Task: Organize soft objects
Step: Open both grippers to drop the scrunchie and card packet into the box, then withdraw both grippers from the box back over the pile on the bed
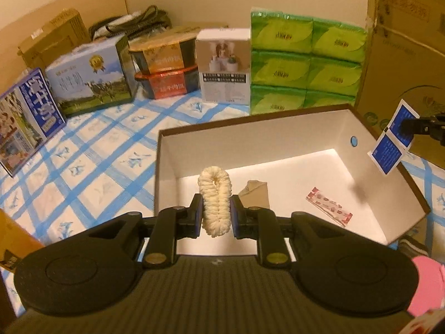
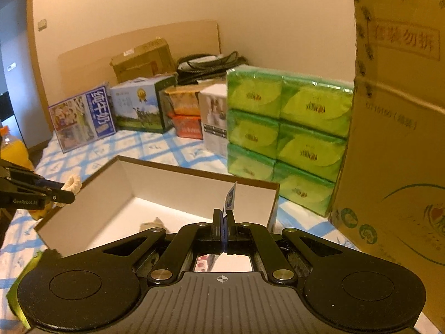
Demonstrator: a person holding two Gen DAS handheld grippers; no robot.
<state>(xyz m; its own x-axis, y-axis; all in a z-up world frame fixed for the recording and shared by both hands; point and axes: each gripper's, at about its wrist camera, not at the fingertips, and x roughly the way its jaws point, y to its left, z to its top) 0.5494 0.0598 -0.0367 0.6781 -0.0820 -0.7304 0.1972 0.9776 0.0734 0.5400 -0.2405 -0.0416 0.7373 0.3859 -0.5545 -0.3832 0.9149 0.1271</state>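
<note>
Open white box, brown rim, centre frame: inside, a crumpled tan scrap and a flat pink-patterned packet. Above its near edge, left gripper jaws pinching a fluffy cream scrunchie. At right, right gripper jaws pressed together on a blue sachet. Beneath, blue-checked cloth.

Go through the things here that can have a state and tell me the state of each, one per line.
Left claw: shut on the cream scrunchie, held over the box.
Right claw: shut on the blue sachet.
White box: open, no lid on.
Pink packet: lying flat inside the box.
Green tissue packs: stacked, sealed.
</note>
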